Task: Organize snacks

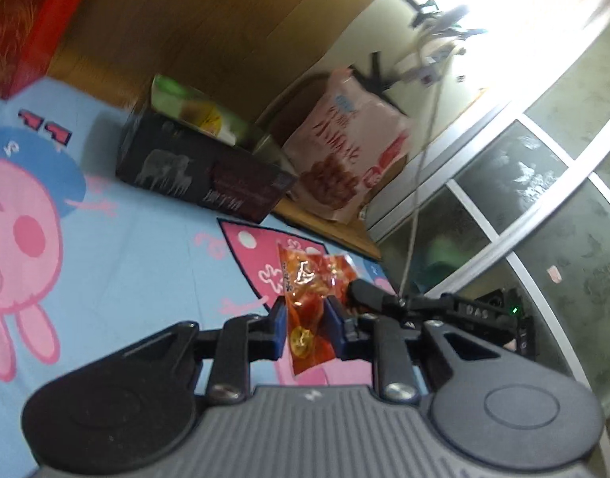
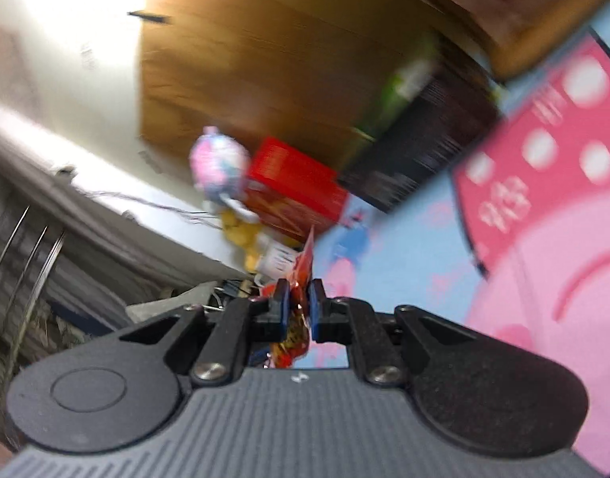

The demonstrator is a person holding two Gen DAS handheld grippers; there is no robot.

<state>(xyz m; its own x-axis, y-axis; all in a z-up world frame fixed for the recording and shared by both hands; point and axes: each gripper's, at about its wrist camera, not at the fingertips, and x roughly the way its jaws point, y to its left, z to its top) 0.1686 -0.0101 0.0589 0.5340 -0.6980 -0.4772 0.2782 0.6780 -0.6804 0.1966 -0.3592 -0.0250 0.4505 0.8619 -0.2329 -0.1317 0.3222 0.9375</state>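
The left claw (image 1: 305, 328) is clamped on an orange-red snack packet (image 1: 311, 302), held above a blue cartoon-pig sheet (image 1: 137, 263). Beyond it stands a black box (image 1: 201, 175) with a green-white packet (image 1: 193, 109) inside, and just beside the box a pink snack bag (image 1: 345, 151). The right claw (image 2: 298, 306) is clamped on a red snack packet (image 2: 299, 318), its view blurred; a red box (image 2: 301, 187) lies ahead.
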